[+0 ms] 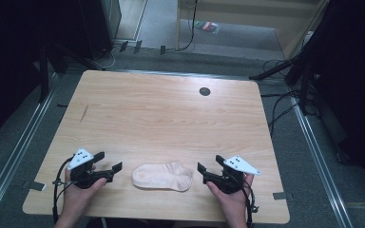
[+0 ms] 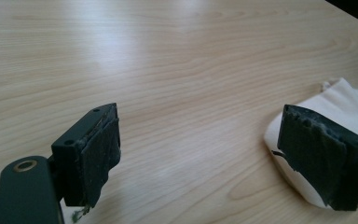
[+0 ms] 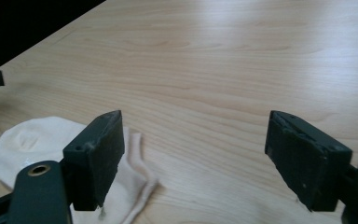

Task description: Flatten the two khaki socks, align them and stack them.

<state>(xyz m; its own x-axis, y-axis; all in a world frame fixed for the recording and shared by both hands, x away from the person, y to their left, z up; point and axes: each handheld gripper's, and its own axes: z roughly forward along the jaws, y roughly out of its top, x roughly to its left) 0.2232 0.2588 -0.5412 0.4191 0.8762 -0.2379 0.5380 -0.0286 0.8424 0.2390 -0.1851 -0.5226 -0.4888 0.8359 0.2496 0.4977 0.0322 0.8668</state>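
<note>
A pale peach ankle sock (image 1: 162, 176) lies flat on a light wooden worktop (image 1: 171, 118), close to the worktop's near edge and about midway along it. This sock is the landmark for everything else.

Just to the left of the sock, the person's left hand (image 1: 78, 190) holds the left tool (image 1: 108, 161), black with a grey three-cornered plate on top. Its jaws point toward the sock's rounded end and stand wide apart with nothing between them. In the left gripper view the left tool (image 2: 198, 154) shows bare wood between its jaws, and the sock (image 2: 349, 100) lies behind and beside the jaw on the right of that view; whether that jaw touches the fabric cannot be told.

Just to the right of the sock, the person's right hand (image 1: 230, 197) holds the right tool (image 1: 210, 164), also with jaws spread wide and empty, pointing toward the sock's open cuff end. In the right gripper view the right tool (image 3: 191, 158) frames bare wood, and the sock (image 3: 37, 137) lies under and past the jaw on the left of that view.

Far beyond the sock, near the worktop's far edge, sits a small dark round hole (image 1: 205, 91).
</note>
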